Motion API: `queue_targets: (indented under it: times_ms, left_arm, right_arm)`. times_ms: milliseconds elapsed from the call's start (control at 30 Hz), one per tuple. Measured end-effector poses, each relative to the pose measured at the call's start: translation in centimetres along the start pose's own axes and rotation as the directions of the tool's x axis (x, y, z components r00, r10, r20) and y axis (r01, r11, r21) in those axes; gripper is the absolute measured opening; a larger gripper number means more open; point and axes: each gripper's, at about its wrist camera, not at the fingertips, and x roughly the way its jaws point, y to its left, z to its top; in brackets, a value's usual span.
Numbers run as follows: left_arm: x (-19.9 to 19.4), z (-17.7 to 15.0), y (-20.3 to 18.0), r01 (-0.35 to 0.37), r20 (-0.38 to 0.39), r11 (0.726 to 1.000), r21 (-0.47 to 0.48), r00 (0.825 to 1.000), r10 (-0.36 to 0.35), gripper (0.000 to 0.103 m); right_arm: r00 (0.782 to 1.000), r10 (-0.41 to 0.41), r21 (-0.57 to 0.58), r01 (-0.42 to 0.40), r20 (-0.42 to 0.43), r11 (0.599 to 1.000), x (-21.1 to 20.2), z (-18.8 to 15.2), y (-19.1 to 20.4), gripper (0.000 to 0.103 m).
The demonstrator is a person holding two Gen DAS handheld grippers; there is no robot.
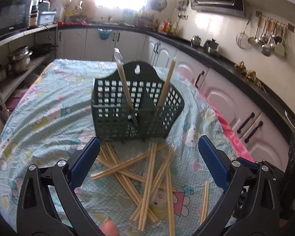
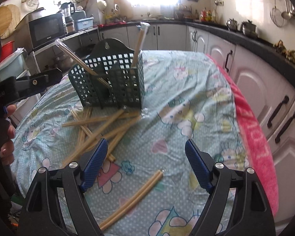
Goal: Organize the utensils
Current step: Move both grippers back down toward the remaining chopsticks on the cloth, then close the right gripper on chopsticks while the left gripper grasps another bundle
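A dark green perforated utensil basket (image 1: 135,106) stands on the table, also in the right wrist view (image 2: 112,82). Two wrapped chopstick pairs lean in it, one left (image 1: 124,86), one right (image 1: 167,82). Several wrapped chopstick pairs (image 1: 147,177) lie piled in front of it, also in the right wrist view (image 2: 100,129). One pair (image 2: 133,196) lies alone between the right gripper's fingers, also in the left wrist view (image 1: 204,202). My left gripper (image 1: 147,147) is open above the pile. My right gripper (image 2: 146,149) is open and empty.
The table has a pale cartoon-print cloth (image 2: 186,98) with a pink towel (image 2: 253,137) along its right edge. White cabinets (image 1: 236,102) under a black counter run to the right. Shelves with a microwave (image 2: 47,29) stand to the left.
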Motion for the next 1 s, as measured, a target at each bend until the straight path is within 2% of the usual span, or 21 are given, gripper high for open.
queue_targets:
  times_ms: [333,433,567,633,867,1000]
  left_arm:
    - [4.0,-1.2,-0.5,0.011,-0.145,1.0,0.013,0.989,-0.009,0.069]
    - [5.5,-1.7,-0.6,0.024,-0.201,1.0,0.007,0.979,-0.022,0.06]
    - [7.3,-1.9,-0.9,0.033,-0.26,0.999,0.024,0.965,-0.025,0.042]
    - [8.2,-1.8,-0.9,0.043,-0.286,0.999,0.023,0.958,-0.034,0.037]
    - [11.0,-1.8,-0.7,0.06,-0.371,0.998,0.007,0.927,-0.054,0.033]
    - [12.2,-2.0,-0.6,0.075,-0.403,0.997,-0.01,0.912,-0.073,0.027]
  right_arm:
    - [0.997,0.014,0.037,-0.011,-0.08,0.999,1.5,-1.5,-0.9,0.069]
    - [0.994,0.025,0.053,-0.019,-0.11,0.998,2.0,-2.1,-1.0,0.064]
    - [0.988,0.044,0.087,-0.031,-0.146,0.996,2.6,-2.7,-1.5,0.057]
    - [0.985,0.056,0.107,-0.038,-0.165,0.994,3.0,-3.0,-1.8,0.053]
    - [0.972,0.088,0.156,-0.054,-0.216,0.986,4.5,-3.7,-2.1,0.043]
    - [0.966,0.108,0.181,-0.066,-0.234,0.981,5.5,-3.9,-2.2,0.04]
